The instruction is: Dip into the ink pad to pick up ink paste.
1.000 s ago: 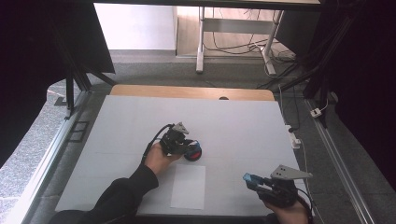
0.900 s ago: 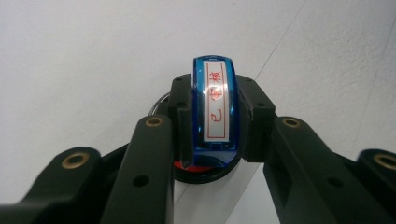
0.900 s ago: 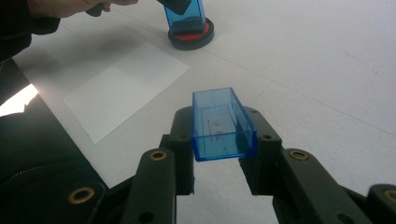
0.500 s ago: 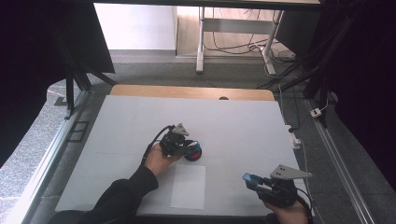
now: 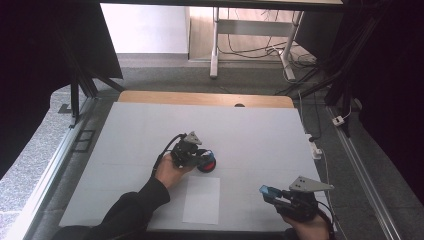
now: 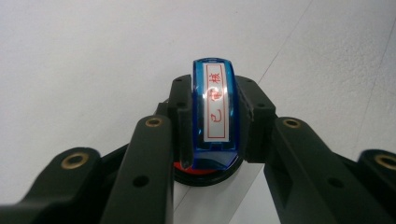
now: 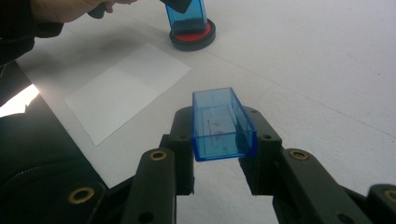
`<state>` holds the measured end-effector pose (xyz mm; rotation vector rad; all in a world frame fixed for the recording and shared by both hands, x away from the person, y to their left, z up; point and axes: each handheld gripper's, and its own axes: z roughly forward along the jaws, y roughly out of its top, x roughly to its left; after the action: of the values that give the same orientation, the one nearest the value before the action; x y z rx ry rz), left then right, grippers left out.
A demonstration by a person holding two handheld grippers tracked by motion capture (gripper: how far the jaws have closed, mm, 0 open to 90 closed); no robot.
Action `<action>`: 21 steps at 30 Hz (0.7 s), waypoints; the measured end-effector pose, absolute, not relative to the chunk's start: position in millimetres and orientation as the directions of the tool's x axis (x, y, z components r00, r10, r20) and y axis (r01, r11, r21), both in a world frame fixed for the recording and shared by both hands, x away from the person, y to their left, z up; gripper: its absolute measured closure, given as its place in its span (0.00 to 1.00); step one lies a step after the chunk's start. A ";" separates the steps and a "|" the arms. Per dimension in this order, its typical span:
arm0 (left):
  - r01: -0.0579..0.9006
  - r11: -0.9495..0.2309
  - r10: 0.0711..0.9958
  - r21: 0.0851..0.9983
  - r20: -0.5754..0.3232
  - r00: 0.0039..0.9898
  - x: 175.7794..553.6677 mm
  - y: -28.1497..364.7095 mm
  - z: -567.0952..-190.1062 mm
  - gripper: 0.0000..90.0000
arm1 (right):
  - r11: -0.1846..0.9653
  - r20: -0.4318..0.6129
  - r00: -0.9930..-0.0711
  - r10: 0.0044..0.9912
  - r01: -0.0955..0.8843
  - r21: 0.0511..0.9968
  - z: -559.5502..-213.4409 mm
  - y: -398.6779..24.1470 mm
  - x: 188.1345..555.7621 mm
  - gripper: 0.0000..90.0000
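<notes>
A blue stamp with a white label in red characters stands pressed onto a round black ink pad with a red face. My left gripper is shut on the stamp; in the high view it sits mid-table over the ink pad. My right gripper is shut on the stamp's clear blue cap, held above the table near the front right. A white paper sheet lies flat between the two grippers, also seen in the right gripper view.
The white tabletop has a wooden strip along its far edge. Metal rails run along both sides, with a white plug and cable at the right edge. A table frame and cables stand on the floor beyond.
</notes>
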<state>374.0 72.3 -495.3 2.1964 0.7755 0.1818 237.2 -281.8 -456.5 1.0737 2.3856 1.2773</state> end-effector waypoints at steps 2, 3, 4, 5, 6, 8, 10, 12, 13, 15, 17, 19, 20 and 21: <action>0.469 -0.508 0.584 0.723 -0.111 0.804 373.5 73.3 -492.8 0.78 | 0.351 0.133 -0.705 0.697 0.496 0.794 -456.5 -282.0 237.2 0.76; 0.467 -0.508 0.583 0.724 -0.110 0.805 373.2 73.9 -491.3 0.78 | 0.351 0.133 -0.705 0.697 0.496 0.794 -456.5 -282.0 237.2 0.76; 0.466 -0.507 0.584 0.725 -0.109 0.804 372.7 74.2 -489.7 0.78 | 0.351 0.132 -0.705 0.697 0.496 0.794 -456.5 -282.0 237.2 0.76; 0.462 -0.508 0.583 0.727 -0.105 0.805 372.3 74.5 -487.9 0.78 | 0.351 0.132 -0.705 0.697 0.496 0.794 -456.5 -281.9 237.1 0.76; 0.458 -0.512 0.581 0.727 -0.099 0.808 371.9 75.0 -485.7 0.78 | 0.352 0.131 -0.705 0.697 0.495 0.794 -456.5 -281.9 237.2 0.76; 0.453 -0.509 0.581 0.731 -0.097 0.808 370.4 75.6 -481.5 0.78 | 0.351 0.131 -0.705 0.697 0.496 0.794 -456.5 -282.0 237.2 0.76; 0.446 -0.512 0.578 0.734 -0.090 0.811 368.8 76.7 -476.9 0.78 | 0.351 0.131 -0.705 0.697 0.495 0.795 -456.5 -282.0 237.1 0.76; 0.441 -0.514 0.574 0.735 -0.086 0.814 367.0 77.7 -472.9 0.78 | 0.352 0.131 -0.705 0.697 0.495 0.795 -456.5 -282.0 237.1 0.76; 0.438 -0.516 0.573 0.736 -0.084 0.815 366.0 78.4 -471.0 0.78 | 0.352 0.131 -0.705 0.697 0.495 0.795 -456.5 -282.0 237.0 0.76; 0.435 -0.513 0.568 0.740 -0.087 0.818 363.9 79.9 -467.8 0.78 | 0.351 0.131 -0.705 0.697 0.495 0.795 -456.5 -282.1 237.0 0.76; 0.429 -0.515 0.564 0.742 -0.084 0.822 361.1 81.6 -465.0 0.78 | 0.350 0.132 -0.704 0.697 0.495 0.795 -456.5 -282.2 237.0 0.76; 0.426 -0.514 0.557 0.745 -0.089 0.826 358.5 83.6 -462.8 0.78 | 0.349 0.133 -0.704 0.698 0.496 0.795 -456.5 -282.3 237.0 0.76; 0.424 -0.514 0.554 0.745 -0.089 0.828 357.2 84.6 -461.9 0.78 | 0.349 0.133 -0.704 0.698 0.496 0.795 -456.5 -282.2 237.0 0.76; 0.423 -0.512 0.552 0.747 -0.091 0.829 355.8 85.5 -461.1 0.78 | 0.349 0.133 -0.704 0.698 0.496 0.795 -456.5 -282.2 237.0 0.76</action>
<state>355.8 85.5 -461.1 2.1844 0.7107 0.2000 237.0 -282.2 -456.5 1.0750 2.3820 1.2796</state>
